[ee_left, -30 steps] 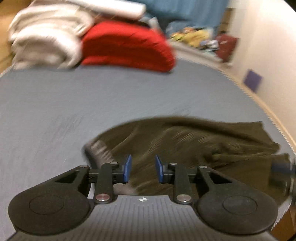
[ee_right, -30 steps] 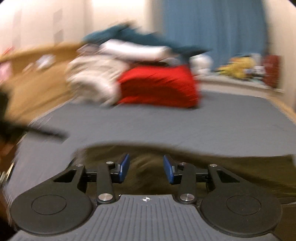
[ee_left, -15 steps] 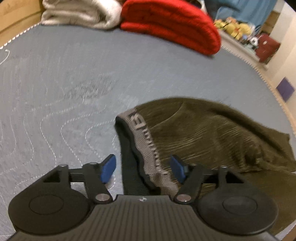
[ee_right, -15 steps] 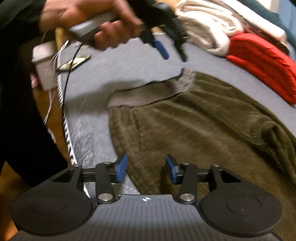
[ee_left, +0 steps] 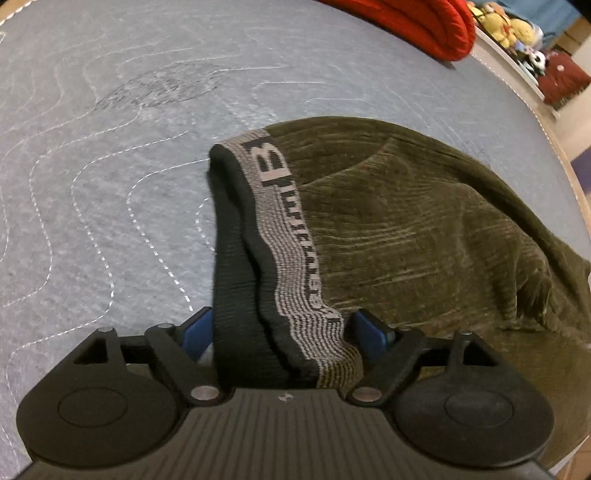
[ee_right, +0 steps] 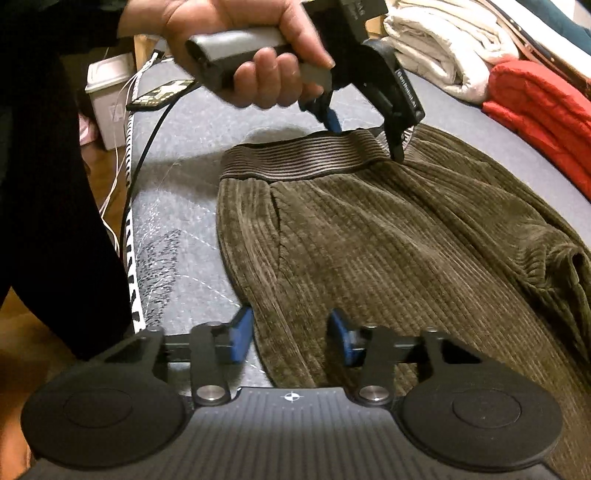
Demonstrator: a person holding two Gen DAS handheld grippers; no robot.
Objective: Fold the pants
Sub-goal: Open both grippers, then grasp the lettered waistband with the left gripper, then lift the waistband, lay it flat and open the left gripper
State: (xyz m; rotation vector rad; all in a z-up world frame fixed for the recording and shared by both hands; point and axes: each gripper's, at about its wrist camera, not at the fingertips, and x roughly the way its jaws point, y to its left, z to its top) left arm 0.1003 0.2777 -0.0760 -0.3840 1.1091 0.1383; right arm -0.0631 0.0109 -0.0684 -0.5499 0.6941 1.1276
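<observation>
Olive corduroy pants (ee_left: 406, 221) lie on the grey quilted mattress (ee_left: 110, 147), with a grey and black lettered waistband (ee_left: 284, 236). My left gripper (ee_left: 284, 332) is open, its blue pads either side of the waistband's near end. In the right wrist view the left gripper (ee_right: 365, 133) stands over the far end of the waistband (ee_right: 295, 155), held by a hand. My right gripper (ee_right: 291, 334) is open, straddling the pants' (ee_right: 388, 258) side edge near the mattress (ee_right: 184, 258) edge.
A red folded blanket (ee_left: 417, 22) and white bedding (ee_right: 436, 48) lie at the far end of the bed. Stuffed toys (ee_left: 509, 26) sit on a ledge. A cable (ee_right: 136, 173) and a white bin (ee_right: 107, 99) are by the bed's edge.
Both grippers have moved closer to the pants. The left one now has the waistband between its open pads; the right one has come down over the side edge.
</observation>
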